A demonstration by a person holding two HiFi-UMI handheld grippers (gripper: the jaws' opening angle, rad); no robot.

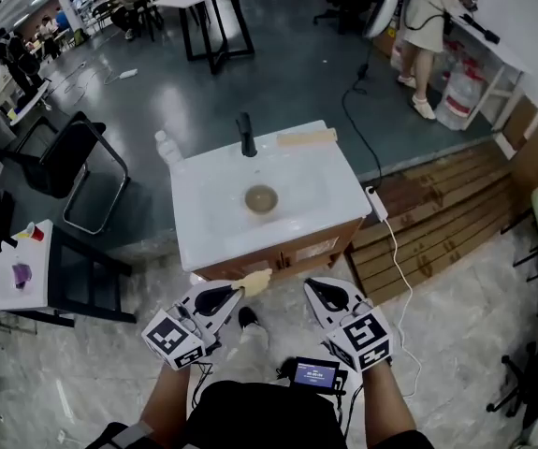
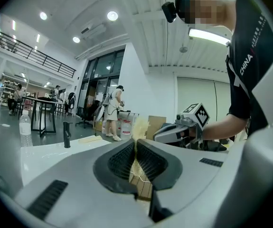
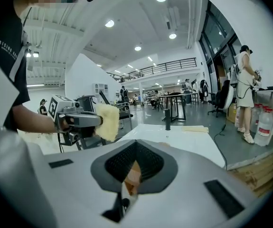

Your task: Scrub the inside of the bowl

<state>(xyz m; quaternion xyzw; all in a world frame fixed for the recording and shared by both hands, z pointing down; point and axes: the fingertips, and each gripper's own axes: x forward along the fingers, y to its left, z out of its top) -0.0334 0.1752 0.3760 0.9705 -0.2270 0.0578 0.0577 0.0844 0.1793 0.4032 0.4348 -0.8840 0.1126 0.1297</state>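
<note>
A brownish bowl (image 1: pixel 261 198) sits in the middle of the white sink top (image 1: pixel 203 223), a good way ahead of both grippers. My left gripper (image 1: pixel 239 292) is held low in front of the cabinet, shut on a pale yellow fluffy sponge (image 1: pixel 255 281); in the left gripper view the sponge (image 2: pixel 139 126) sticks up between the closed jaws (image 2: pixel 135 144). Beside it my right gripper (image 1: pixel 314 289) is shut with nothing in it; its jaws (image 3: pixel 135 146) meet at the tips. The right gripper view shows the left gripper's sponge (image 3: pixel 107 121) off to the left.
A black faucet (image 1: pixel 246 136) stands at the sink top's far edge, with a water bottle (image 1: pixel 166 147) at its left corner and a tan strip (image 1: pixel 306 137) at the back right. A black chair (image 1: pixel 72 162) stands to the left, wooden pallets (image 1: pixel 437 232) to the right.
</note>
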